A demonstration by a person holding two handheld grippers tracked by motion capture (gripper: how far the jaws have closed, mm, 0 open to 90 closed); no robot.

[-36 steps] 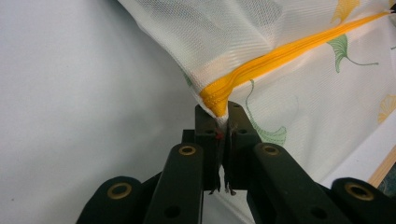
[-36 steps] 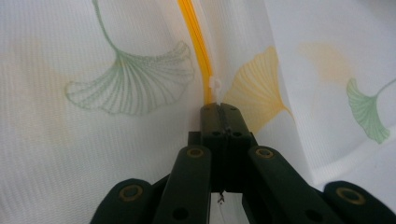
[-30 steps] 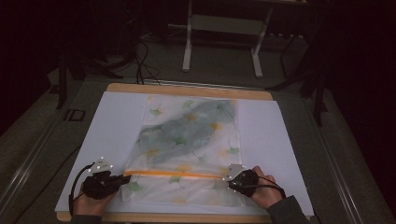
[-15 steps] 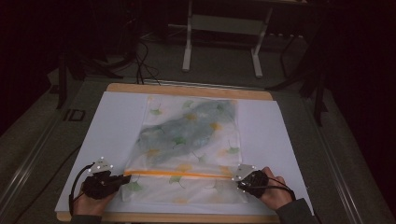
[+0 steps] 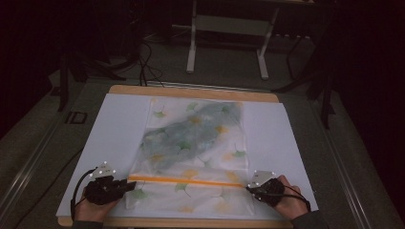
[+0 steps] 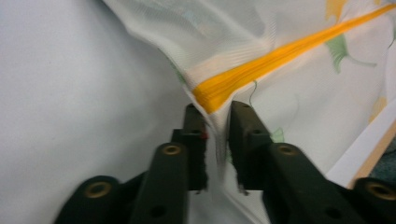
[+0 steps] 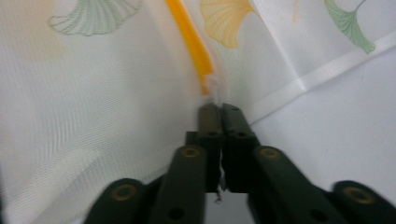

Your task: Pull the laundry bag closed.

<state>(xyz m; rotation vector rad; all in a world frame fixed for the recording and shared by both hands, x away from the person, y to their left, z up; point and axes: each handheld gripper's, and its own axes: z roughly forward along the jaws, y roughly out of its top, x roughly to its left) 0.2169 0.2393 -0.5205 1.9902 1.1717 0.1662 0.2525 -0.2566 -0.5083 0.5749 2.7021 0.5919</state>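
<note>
A sheer mesh bag (image 5: 196, 138) printed with green and yellow leaves lies flat on a white sheet (image 5: 119, 124). An orange zipper (image 5: 186, 181) runs across the bag's near part. My left gripper (image 5: 128, 185) is at the zipper's left end, and in the left gripper view its jaws (image 6: 217, 109) pinch the fabric just below the orange strip (image 6: 261, 70). My right gripper (image 5: 248, 188) is at the zipper's right end. In the right gripper view, the jaws (image 7: 220, 108) are shut on the bag's edge where the zipper (image 7: 191, 42) ends.
The sheet covers a wooden table (image 5: 191, 93), whose near edge runs just below both hands. A small dark object (image 5: 75, 117) lies off the table's left side. A white metal stand (image 5: 229, 24) and cables are on the floor beyond.
My right gripper has moved right and slightly nearer the person with the bag's edge, pulling the zipper line straighter. The left gripper has stayed put.
</note>
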